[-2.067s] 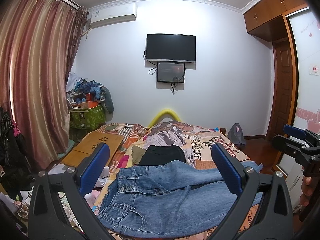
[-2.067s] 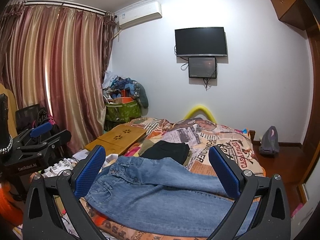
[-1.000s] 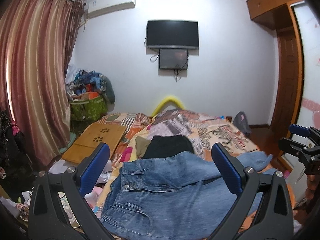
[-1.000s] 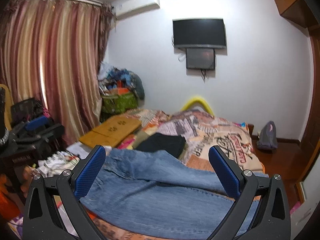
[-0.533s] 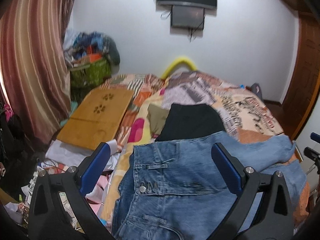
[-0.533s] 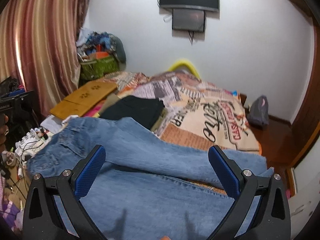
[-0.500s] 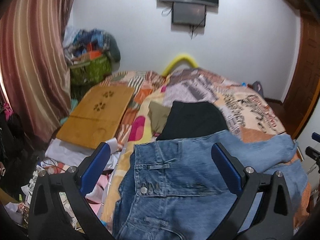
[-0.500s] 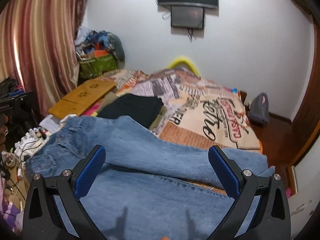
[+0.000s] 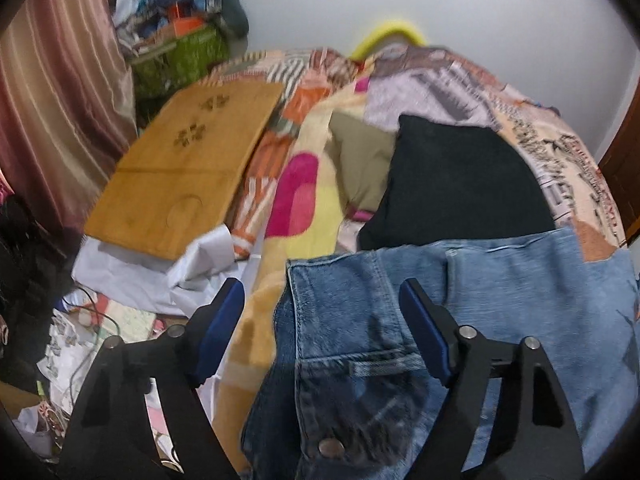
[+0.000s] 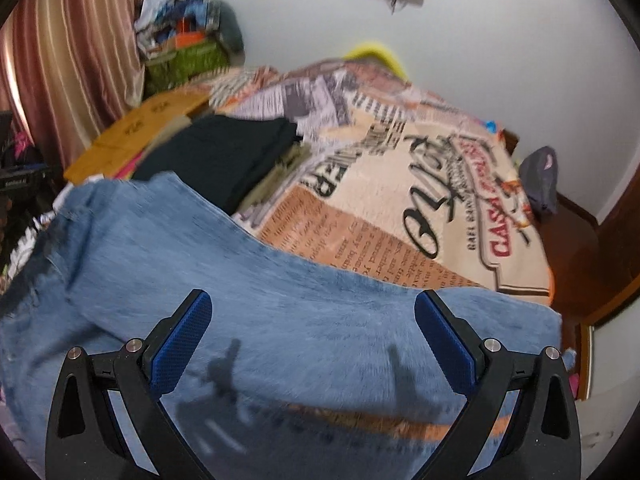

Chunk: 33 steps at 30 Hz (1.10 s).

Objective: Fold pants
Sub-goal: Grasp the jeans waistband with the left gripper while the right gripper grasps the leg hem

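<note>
Blue jeans lie spread across the near end of the bed. My left gripper hangs just above the waistband corner, near the metal button. Its jaws are closing with the denim edge between the blue pads, which do not press on it. In the right wrist view the jeans' legs run across the bed. My right gripper is open right above the legs, casting its shadow on the cloth, with nothing gripped.
A folded black garment lies beyond the jeans on the patterned bedspread. A wooden board rests at the bed's left side above floor clutter. A curtain, a green bag and a grey bag stand around.
Both grippers have dropped and tipped down from facing the far wall to hovering close over the jeans. The left jaws have narrowed around the waistband corner; the right jaws stay wide.
</note>
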### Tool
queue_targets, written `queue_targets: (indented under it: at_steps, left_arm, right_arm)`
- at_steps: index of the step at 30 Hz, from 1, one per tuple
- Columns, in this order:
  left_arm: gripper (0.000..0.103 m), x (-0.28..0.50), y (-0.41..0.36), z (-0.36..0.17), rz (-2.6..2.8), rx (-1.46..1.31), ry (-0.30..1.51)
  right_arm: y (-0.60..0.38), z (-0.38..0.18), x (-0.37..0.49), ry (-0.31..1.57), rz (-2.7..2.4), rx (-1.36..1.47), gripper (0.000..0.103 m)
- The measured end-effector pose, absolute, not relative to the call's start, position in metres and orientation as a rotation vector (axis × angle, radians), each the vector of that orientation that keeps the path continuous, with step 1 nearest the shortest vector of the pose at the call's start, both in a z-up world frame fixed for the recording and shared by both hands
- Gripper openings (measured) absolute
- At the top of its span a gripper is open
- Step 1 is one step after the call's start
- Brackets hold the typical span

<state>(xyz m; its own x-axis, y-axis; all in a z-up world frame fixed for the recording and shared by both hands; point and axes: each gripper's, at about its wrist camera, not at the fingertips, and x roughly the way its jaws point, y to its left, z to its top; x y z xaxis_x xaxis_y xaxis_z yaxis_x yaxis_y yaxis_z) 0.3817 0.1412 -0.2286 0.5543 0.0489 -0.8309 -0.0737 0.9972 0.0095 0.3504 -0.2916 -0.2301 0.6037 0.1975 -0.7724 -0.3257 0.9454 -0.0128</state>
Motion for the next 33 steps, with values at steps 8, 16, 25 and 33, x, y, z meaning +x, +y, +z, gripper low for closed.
queue_targets:
  at_steps: [8, 16, 25, 33]
  left_arm:
    - [0.077, 0.409, 0.152, -0.272, 0.018, -0.098, 1.088]
    - [0.067, 0.431, 0.161, -0.286, -0.048, -0.249, 1.121]
    - [0.002, 0.429, 0.149, -0.282, -0.033, -0.178, 1.130]
    - [0.002, 0.415, 0.160, -0.265, -0.034, -0.213, 1.113]
  right_arm:
    - [-0.285, -0.280, 0.409, 1.022, 0.388, -0.245, 0.091]
    - [-0.291, -0.308, 0.442, 1.155, 0.497, -0.256, 0.088]
    - [-0.292, -0.306, 0.436, 1.174, 0.535, -0.226, 0.052]
    - [-0.293, -0.300, 0.413, 1.155, 0.499, -0.239, 0.011]
